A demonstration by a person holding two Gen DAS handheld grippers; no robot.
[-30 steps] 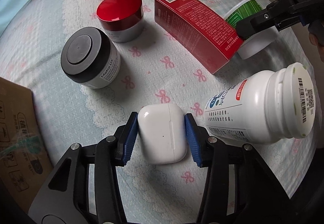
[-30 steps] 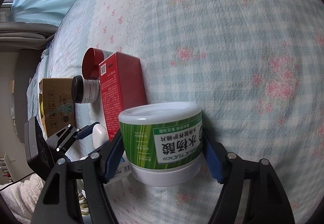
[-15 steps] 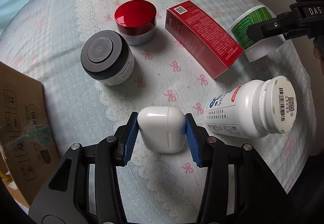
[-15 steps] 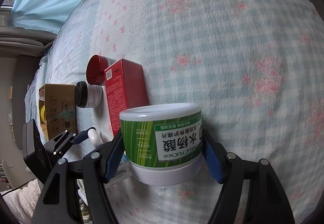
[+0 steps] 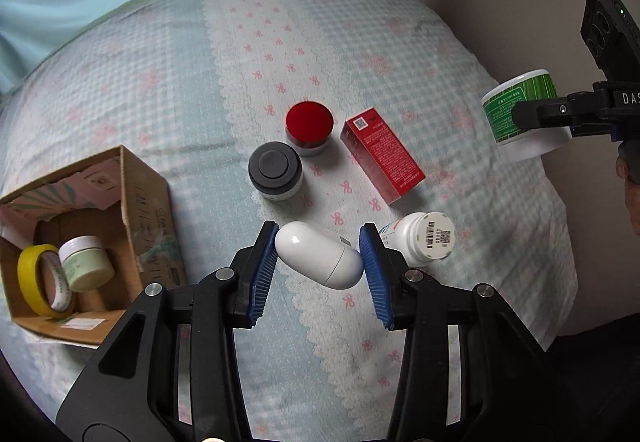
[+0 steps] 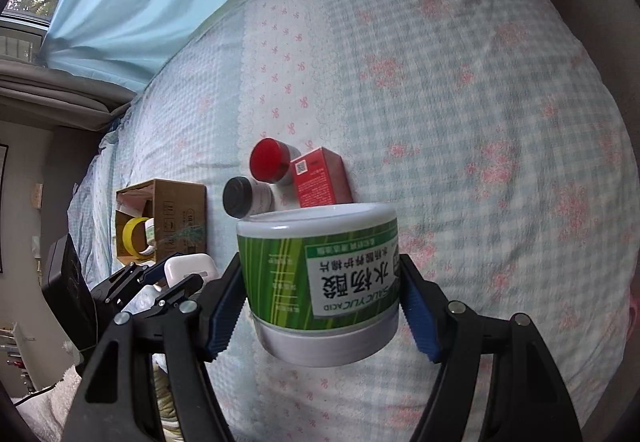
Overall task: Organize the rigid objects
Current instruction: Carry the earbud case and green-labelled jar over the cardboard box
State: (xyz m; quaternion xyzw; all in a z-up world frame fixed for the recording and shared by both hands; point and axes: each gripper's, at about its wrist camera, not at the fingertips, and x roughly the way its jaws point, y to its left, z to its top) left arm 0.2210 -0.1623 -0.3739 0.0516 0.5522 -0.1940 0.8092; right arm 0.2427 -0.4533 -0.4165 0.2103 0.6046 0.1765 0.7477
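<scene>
Aloft, left gripper (image 5: 320, 262) jaws clamp the earbud case (image 5: 319, 260) crosswise; right gripper (image 6: 322, 306) jaws clamp the inverted green jar (image 6: 320, 278).

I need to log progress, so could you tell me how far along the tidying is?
Done: the cardboard box holds a yellow tape roll and a small jar. In hand: left gripper holds the white earbud case; right gripper holds the green tub. Left: red-lidded jar, grey-lidded jar, red carton, white bottle.

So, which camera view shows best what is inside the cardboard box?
The left wrist view: it looks down into the open cardboard box, showing a yellow tape roll and a small pale jar. The right wrist view shows the box small, mostly its outer side.
</scene>
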